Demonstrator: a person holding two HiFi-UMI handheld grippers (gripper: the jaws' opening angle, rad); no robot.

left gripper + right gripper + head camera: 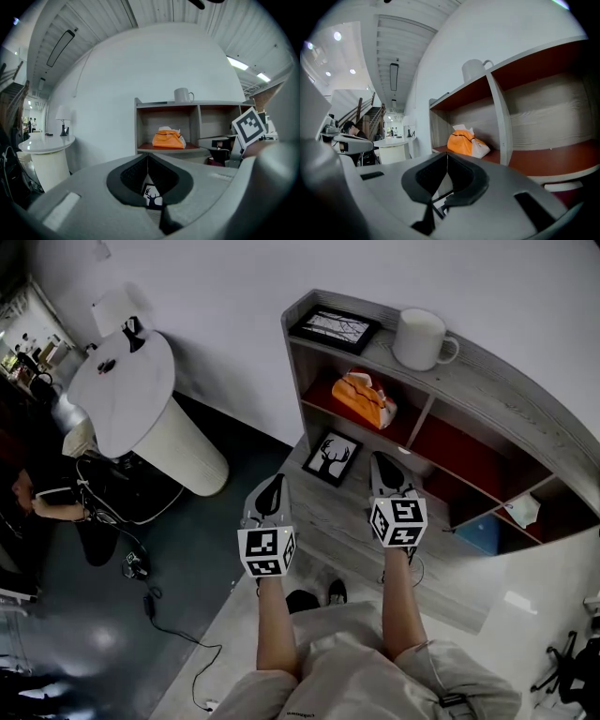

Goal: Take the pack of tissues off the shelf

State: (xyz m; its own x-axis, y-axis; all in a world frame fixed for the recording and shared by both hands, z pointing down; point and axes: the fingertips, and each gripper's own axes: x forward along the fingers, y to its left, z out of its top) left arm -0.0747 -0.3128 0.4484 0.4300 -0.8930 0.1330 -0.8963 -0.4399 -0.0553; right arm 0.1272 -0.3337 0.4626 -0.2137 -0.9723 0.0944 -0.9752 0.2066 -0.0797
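An orange pack of tissues [365, 397] with white paper sticking out lies in the upper left compartment of a grey wooden shelf unit [487, 371]; it also shows in the left gripper view [168, 138] and the right gripper view [465, 142]. My left gripper [273, 488] is held out in front of the shelf's lower ledge, jaws shut and empty. To its right my right gripper [386, 465] is likewise shut with nothing in it, closer to the tissue compartment. Both stand short of the pack.
A white mug [421, 337] and a framed picture [334, 327] stand on the shelf top. A deer picture [332, 457] lies on the lower ledge between the grippers. A round white table [141, 399] stands to the left, a person [37, 502] beyond it.
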